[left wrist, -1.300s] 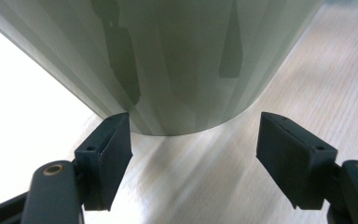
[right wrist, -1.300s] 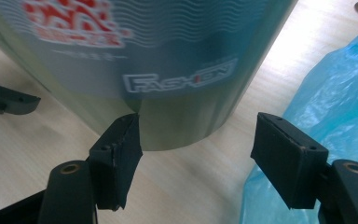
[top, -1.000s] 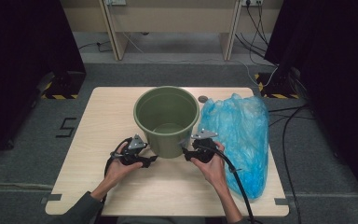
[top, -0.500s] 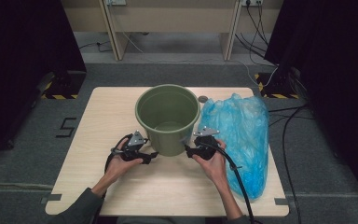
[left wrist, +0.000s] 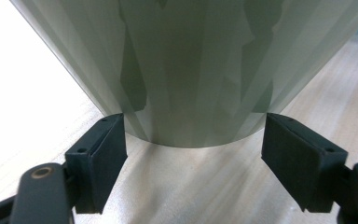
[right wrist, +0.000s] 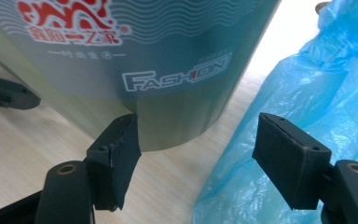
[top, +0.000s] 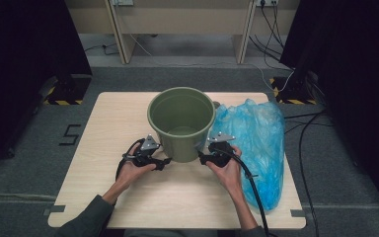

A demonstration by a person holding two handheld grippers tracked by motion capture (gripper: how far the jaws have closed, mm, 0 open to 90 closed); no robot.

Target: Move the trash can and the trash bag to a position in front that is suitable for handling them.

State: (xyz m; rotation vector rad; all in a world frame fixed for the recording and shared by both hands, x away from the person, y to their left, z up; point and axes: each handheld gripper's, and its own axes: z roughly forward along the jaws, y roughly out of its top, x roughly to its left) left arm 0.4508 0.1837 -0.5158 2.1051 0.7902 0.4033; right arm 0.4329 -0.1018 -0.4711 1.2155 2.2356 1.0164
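Left gripper [top: 165, 162] jaws just spreading wider, nothing pinched between. Sitting right against the upright green bucket [top: 181, 123], base dead ahead. Right gripper [top: 203, 155] gaping too, holding nothing, blue bag [top: 256, 143] alongside.

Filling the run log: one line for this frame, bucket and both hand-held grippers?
bucket: upright on table | bag: beside it | left hand-held gripper: open, just widened, at base | right hand-held gripper: open, at base

A pale wooden bench [top: 103, 187] stands on a grey carpeted floor [top: 24, 168]. A green bucket [top: 181, 123] stands upright on the bench near its far edge, about midway across. Just beside the bucket, on its right, a crumpled blue plastic bag [top: 256, 143] lies along the bench's right side.
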